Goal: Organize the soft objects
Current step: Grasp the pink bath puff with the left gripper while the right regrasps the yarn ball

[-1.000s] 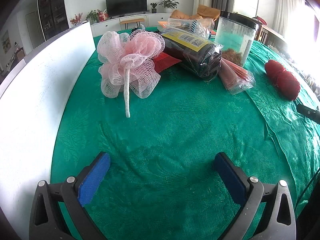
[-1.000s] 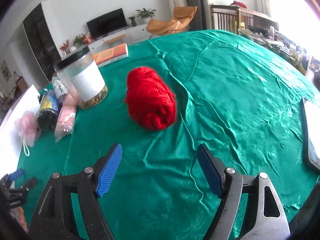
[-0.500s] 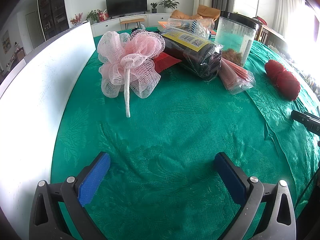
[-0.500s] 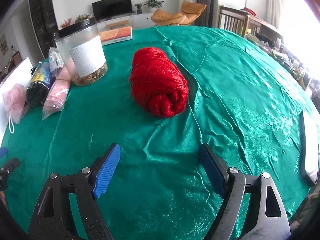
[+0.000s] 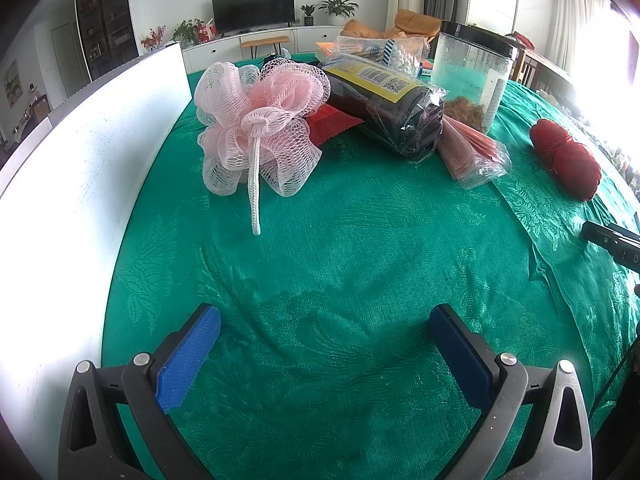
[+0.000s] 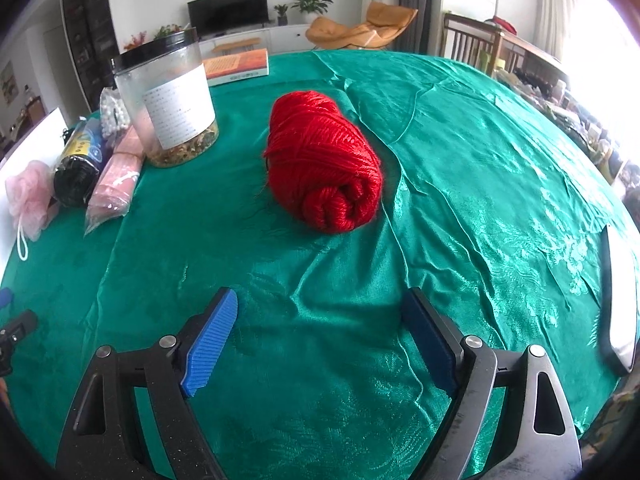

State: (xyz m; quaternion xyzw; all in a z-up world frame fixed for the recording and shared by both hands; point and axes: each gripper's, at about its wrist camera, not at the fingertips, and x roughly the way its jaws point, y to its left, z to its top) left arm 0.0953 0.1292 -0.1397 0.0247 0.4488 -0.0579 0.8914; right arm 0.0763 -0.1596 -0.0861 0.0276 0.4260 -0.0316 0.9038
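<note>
So the red yarn skein (image 6: 324, 164) is a chunky oval of twisted strands, lying mid-desk just ahead of the right hand-held gripper (image 6: 318, 330), whose ribbed blue pads sit spread wide, holding nothing. The left hand-held gripper (image 5: 324, 340) gapes empty too, facing a frilly pink mesh bath pouf (image 5: 260, 128) with a white cord near the desk's left edge. Shiny green damask cloth (image 6: 460, 200) covers the desk; a TV (image 6: 228, 10) is behind.

- Green tablecloth (image 6: 460, 168) is gleaming like glossy woven satin.
- Red yarn skein (image 6: 324, 160) is looking fuzzy, matt.
- Pink bath pouf (image 5: 260, 128) is showing open plastic mesh.
</note>
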